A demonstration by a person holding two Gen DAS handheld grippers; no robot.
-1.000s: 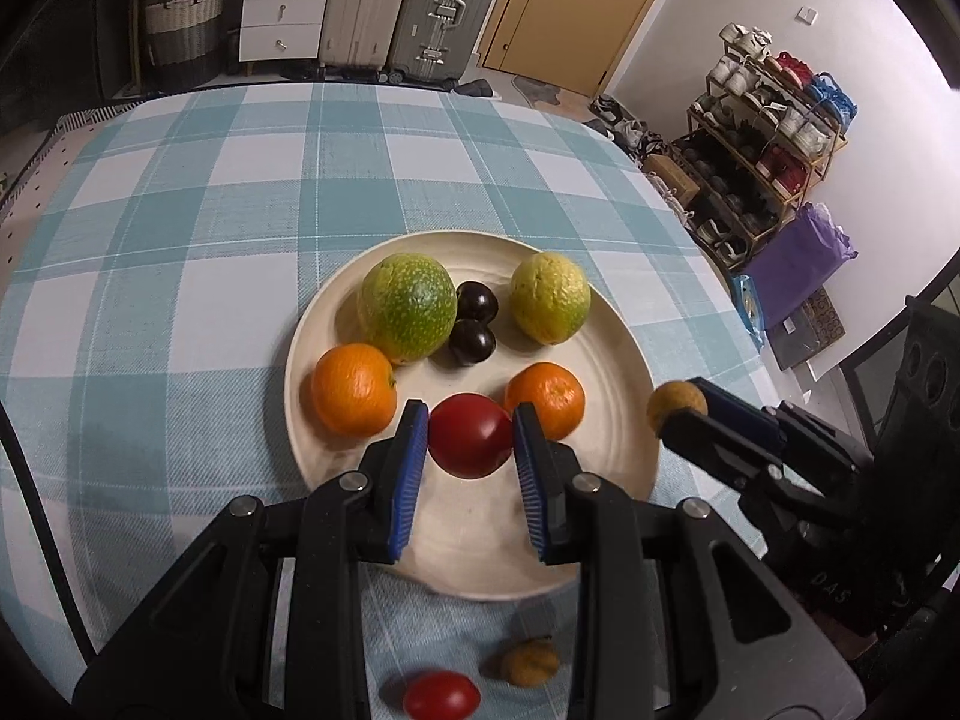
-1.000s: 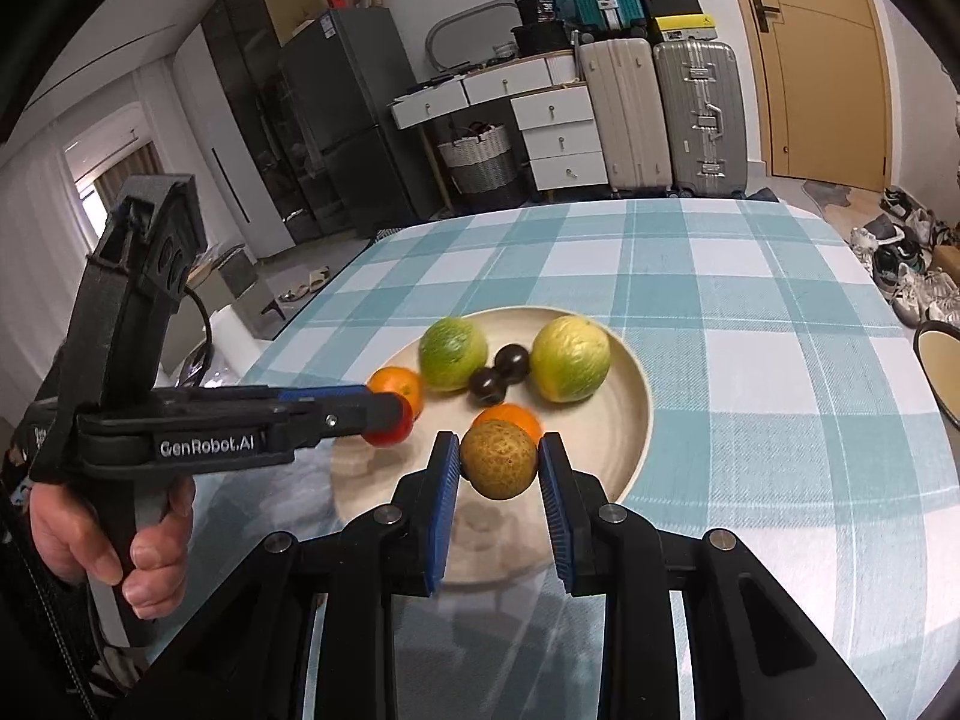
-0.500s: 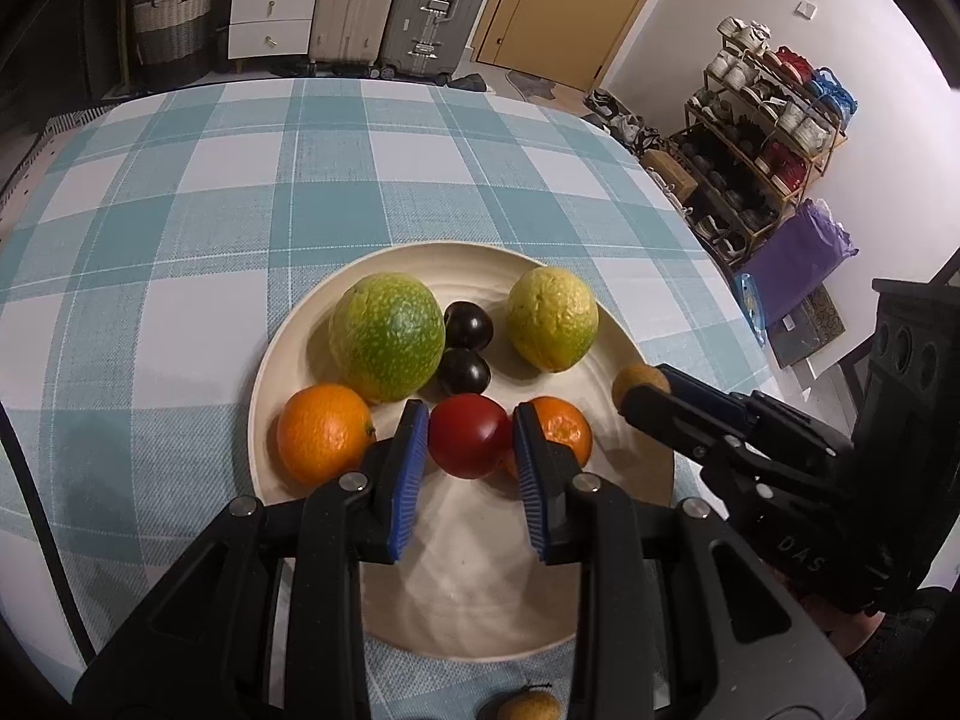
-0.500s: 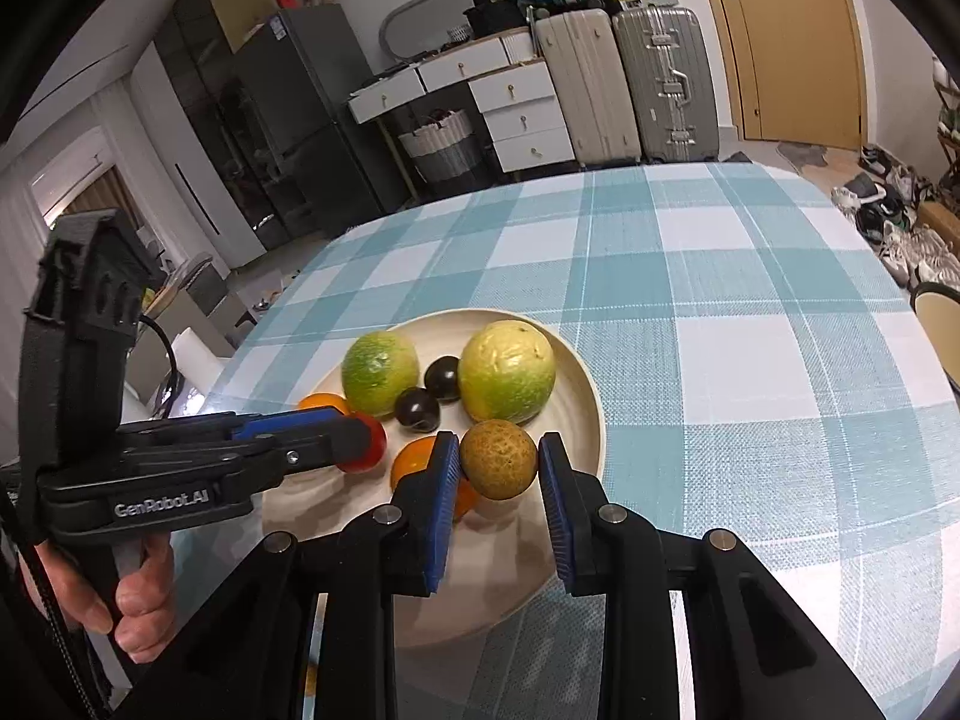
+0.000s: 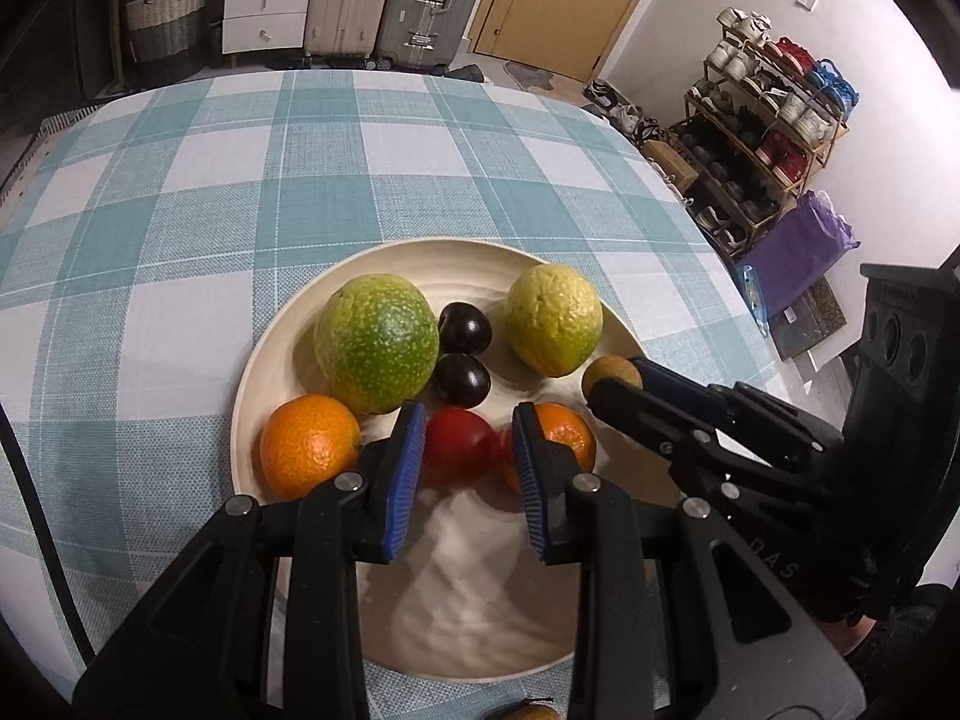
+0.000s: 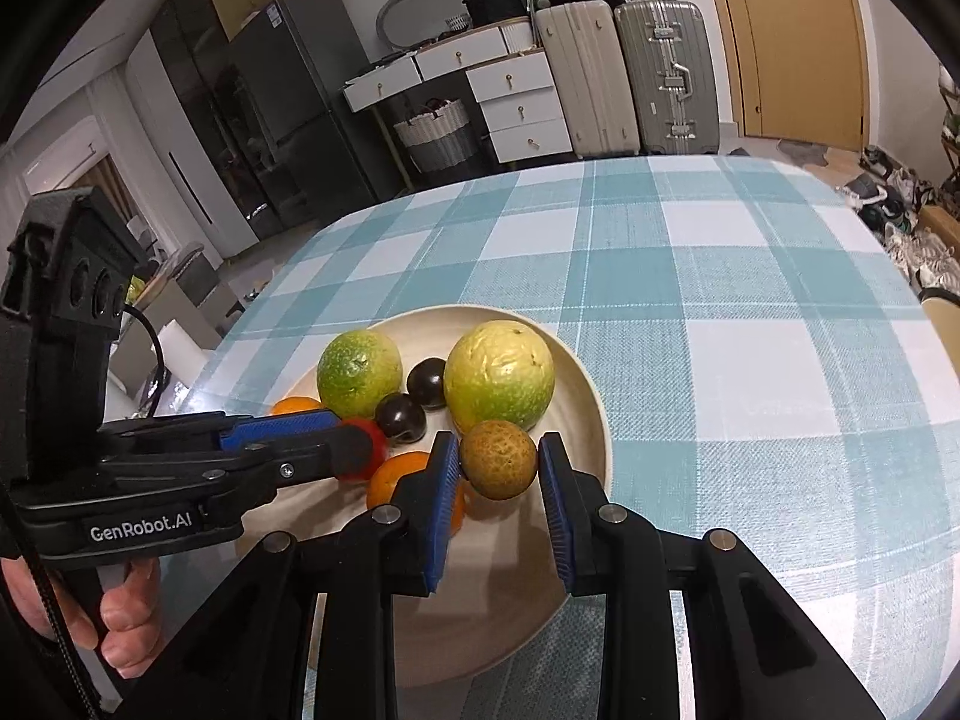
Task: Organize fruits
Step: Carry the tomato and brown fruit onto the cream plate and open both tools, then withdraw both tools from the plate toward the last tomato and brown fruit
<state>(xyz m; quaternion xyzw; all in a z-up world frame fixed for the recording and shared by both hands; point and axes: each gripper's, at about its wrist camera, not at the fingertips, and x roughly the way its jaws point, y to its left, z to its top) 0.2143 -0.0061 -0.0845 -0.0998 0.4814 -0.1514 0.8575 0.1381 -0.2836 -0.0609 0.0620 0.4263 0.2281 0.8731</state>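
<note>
Six fruits already on the plate (image 5: 264, 360), left gripper (image 5: 465, 468) pinching the red tomato (image 5: 459, 447), right gripper (image 6: 498, 486) pinching a brown fruit (image 6: 498, 459), both over it, at least one more fruit (image 5: 528, 714) off the plate at the worktop's (image 5: 180, 192) near edge.

Round table (image 5: 372, 168) covered in teal-and-white checked cloth. Behind it, white drawer unit (image 6: 516, 102) with a woven basket (image 6: 435, 132) beside it, then two upright suitcases, one beige (image 6: 588, 78), one silver (image 6: 666, 78). Tan wooden door (image 6: 792, 42) to their right. Dark grey fridge (image 6: 300, 108) left of the drawers. White walls. Metal shoe rack (image 5: 762, 138) full of shoes by the wall, purple bag (image 5: 798, 252) next to it. Pale floor, indoor light.
</note>
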